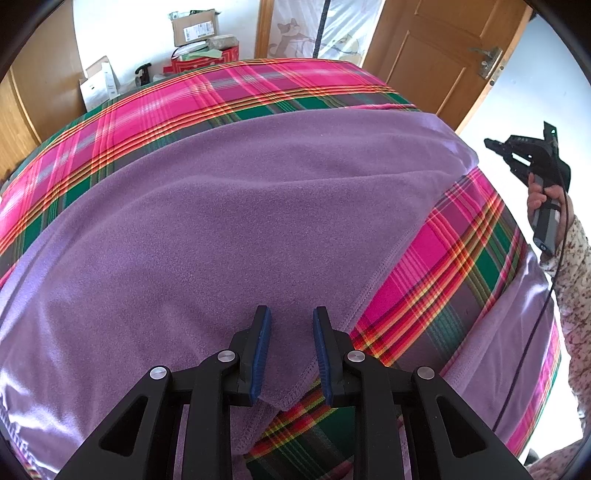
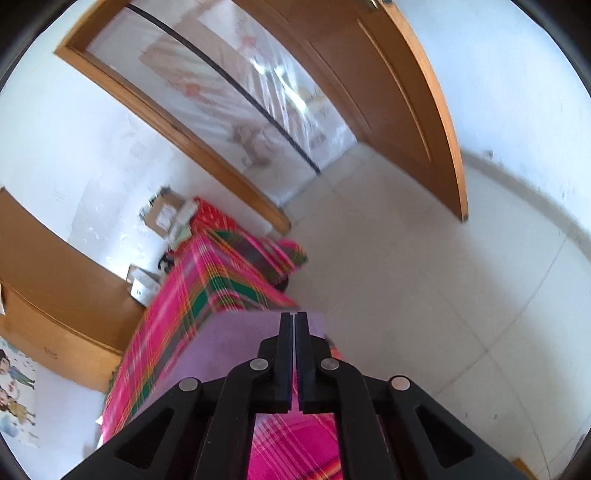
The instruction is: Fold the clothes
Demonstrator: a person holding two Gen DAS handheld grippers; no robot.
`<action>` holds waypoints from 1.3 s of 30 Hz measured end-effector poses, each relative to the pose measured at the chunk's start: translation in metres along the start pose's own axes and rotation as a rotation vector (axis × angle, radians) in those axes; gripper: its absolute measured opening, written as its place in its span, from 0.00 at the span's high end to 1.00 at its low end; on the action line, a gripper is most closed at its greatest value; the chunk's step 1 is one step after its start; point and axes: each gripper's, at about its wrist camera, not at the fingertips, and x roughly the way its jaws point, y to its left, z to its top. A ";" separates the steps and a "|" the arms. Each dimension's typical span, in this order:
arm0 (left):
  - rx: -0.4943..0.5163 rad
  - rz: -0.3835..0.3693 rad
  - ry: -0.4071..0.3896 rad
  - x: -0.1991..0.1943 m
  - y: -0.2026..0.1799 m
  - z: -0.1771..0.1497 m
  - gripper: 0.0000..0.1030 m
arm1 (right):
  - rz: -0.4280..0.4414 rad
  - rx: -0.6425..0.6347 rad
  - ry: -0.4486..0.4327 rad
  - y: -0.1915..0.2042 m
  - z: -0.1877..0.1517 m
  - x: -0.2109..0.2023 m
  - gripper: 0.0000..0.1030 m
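Spread across the plaid cover (image 1: 229,96) of what looks like a bed, a purple fleece garment (image 1: 229,229) lies mostly flat, one stitched edge running diagonally down to a corner that sits between the blue pads of the left hand-held gripper (image 1: 291,354). Its jaws stand apart, hovering over that corner without pressing on it. A second strip of the same purple cloth lies along the bed's right side, with pink and green plaid showing between the two parts. The right hand-held gripper (image 2: 294,354) is pressed fully closed with nothing caught between its fingers; in the left wrist view it is held up off the bed's right edge by a hand (image 1: 543,201) in a floral sleeve (image 1: 576,266), a dark cable trailing down from it. Beyond the bed stand cardboard boxes (image 1: 195,27) and a red box against a white wall, a wooden door (image 1: 439,55) swung open, and a doorway covered with clear plastic sheeting. The right wrist view is blurred and tilted, so the fleece shows there only as a pale purple patch behind the fingers.
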 end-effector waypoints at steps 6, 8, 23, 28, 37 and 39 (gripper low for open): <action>0.000 0.001 -0.002 0.000 0.000 0.000 0.77 | 0.102 0.086 0.083 -0.012 -0.009 0.020 0.75; 0.001 0.002 -0.003 0.000 0.000 0.000 0.77 | 0.163 0.122 0.130 -0.016 -0.010 0.030 0.64; 0.002 0.009 -0.003 0.000 -0.002 0.003 0.77 | 0.272 -0.031 0.084 0.042 0.000 0.024 0.88; 0.001 0.013 -0.003 -0.001 -0.003 0.003 0.77 | 0.288 -0.339 0.248 0.102 -0.027 0.035 0.85; 0.000 0.008 -0.008 -0.002 -0.002 0.001 0.77 | 0.071 -0.769 0.228 0.137 -0.073 0.015 0.81; 0.000 0.008 -0.009 -0.002 -0.003 0.001 0.77 | 0.062 -0.812 0.181 0.140 -0.076 0.004 0.80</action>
